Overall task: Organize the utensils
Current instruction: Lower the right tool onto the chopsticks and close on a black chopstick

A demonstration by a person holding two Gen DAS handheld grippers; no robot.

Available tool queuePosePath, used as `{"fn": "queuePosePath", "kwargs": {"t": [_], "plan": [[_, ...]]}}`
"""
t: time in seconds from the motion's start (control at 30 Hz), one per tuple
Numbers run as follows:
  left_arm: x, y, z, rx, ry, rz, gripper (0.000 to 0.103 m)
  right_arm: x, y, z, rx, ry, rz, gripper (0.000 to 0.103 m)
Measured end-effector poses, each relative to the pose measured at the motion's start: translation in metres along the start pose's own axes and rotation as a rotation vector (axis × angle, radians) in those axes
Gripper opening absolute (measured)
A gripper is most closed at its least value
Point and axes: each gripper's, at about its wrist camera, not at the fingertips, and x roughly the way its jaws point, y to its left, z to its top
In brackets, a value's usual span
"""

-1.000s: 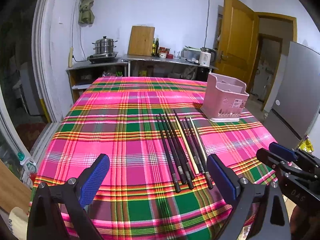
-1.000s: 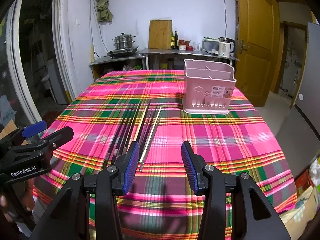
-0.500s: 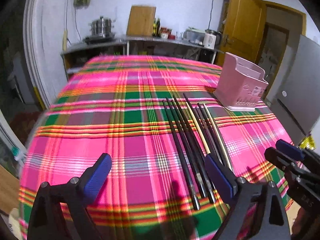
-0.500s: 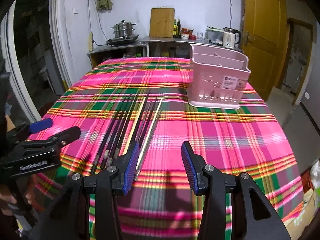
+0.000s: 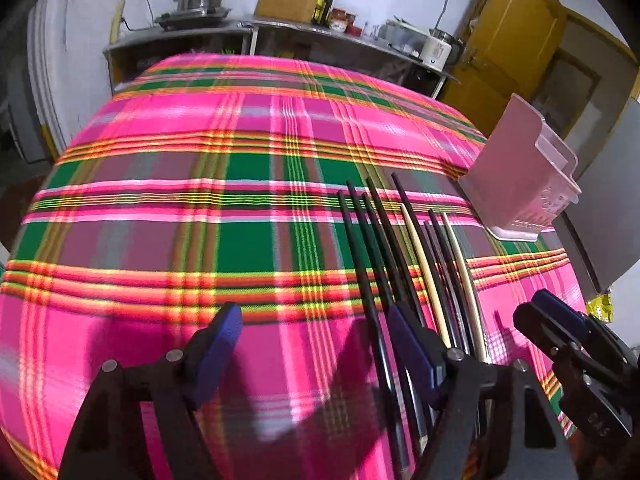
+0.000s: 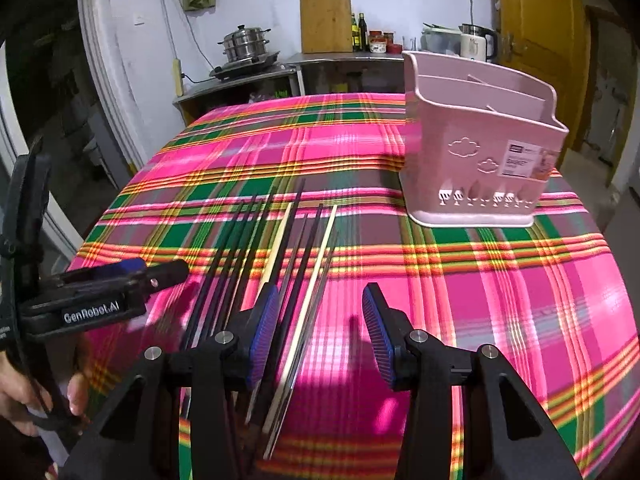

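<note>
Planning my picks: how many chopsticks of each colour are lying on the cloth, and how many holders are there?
Black chopsticks: 7 (they overlap, so this count is approximate)
Pale chopsticks: 2
Grey chopstick: 1 (thin and blurred, less certain)
Pink holder: 1
Total: 11 things, 10 of them chopsticks

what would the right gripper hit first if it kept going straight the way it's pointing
Probably bare tablecloth, just right of the chopsticks. The right gripper is open, and its left finger sits over the outermost sticks, so it may clip those first; depth is unclear.
</note>
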Motion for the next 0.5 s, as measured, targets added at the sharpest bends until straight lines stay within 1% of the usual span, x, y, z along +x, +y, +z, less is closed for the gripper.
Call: {"fn": "queuePosePath", "kwargs": {"t": [0.07, 0.17, 0.23, 0.3, 0.4, 0.5], "plan": [[0.002, -0.004, 0.003, 0.005, -0.013, 0.007, 0.075, 0.004, 0.0, 0.005, 0.005, 0.001, 0.022, 0.043], [0.009, -0.009, 0.009, 0.014, -0.016, -0.004, 0.074, 0.008, 0.001, 0.008, -0.003, 0.002, 0.023, 0.042], [0.012, -0.013, 0.011, 0.042, -0.027, 0.023, 0.068, 0.011, 0.001, 0.009, -0.008, 0.008, 0.023, 0.042], [0.016, -0.018, 0.01, 0.082, -0.038, 0.064, 0.065, 0.012, 0.0, 0.009, -0.009, 0.011, 0.023, 0.042], [0.017, -0.025, 0.006, 0.135, -0.057, 0.101, 0.065, 0.013, -0.001, 0.009, -0.008, 0.017, 0.019, 0.042], [0.019, -0.026, 0.006, 0.151, -0.058, 0.117, 0.064, 0.015, -0.001, 0.009, -0.006, 0.021, 0.016, 0.042]]}}
